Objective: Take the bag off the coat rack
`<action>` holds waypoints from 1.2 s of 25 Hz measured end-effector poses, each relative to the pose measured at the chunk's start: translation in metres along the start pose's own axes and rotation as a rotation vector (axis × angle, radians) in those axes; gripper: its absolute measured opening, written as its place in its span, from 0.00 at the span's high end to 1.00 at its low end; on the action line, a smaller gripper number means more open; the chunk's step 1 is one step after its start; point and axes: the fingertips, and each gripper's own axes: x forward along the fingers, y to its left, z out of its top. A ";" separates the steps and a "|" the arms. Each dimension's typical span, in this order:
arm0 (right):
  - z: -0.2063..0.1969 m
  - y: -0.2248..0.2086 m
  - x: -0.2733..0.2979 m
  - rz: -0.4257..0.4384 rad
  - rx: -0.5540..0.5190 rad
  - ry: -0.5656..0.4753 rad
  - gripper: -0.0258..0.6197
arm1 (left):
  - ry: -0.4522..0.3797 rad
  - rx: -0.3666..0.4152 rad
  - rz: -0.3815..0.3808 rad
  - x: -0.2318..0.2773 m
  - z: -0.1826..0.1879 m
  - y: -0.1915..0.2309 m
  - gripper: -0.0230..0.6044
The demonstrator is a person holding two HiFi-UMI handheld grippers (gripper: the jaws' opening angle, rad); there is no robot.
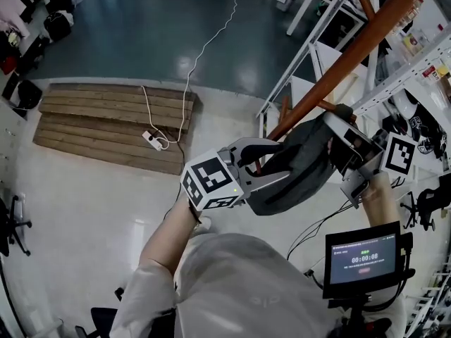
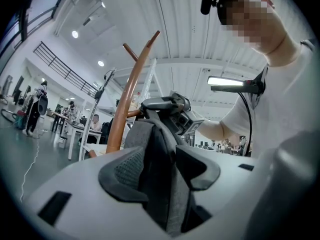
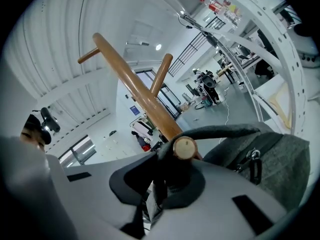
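Bag [image 1: 299, 167]: grey woven cloth, soft and slumped, with a darker strap [image 3: 225, 131] on top.
Where: centre right of the head view, hanging against the brown wooden coat rack [image 1: 352, 48] between the two grippers. The strap loops over a round-ended peg [image 3: 185, 147].
Left gripper [image 1: 271, 164]: jaws nearly together, pads clamped on a fold of the bag's grey cloth.
Right gripper [image 1: 332, 138]: jaws narrow, pinching the dark strap just under the peg.
Writing: none readable on the bag. Each gripper cube carries black-and-white square markers. The screen [image 1: 363, 259] at lower right shows timer digits (all zeros, as far as they read).
Right gripper view only: a dark metal zip pull [image 3: 252, 165] on the bag's side.
Left gripper view only: the right gripper seen head-on above the bag.
Head view only: wooden pallets [image 1: 106, 125] at upper left.
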 end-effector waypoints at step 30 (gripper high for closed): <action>0.021 -0.007 -0.060 0.005 0.006 -0.117 0.90 | -0.003 0.053 -0.051 0.028 0.009 -0.004 0.63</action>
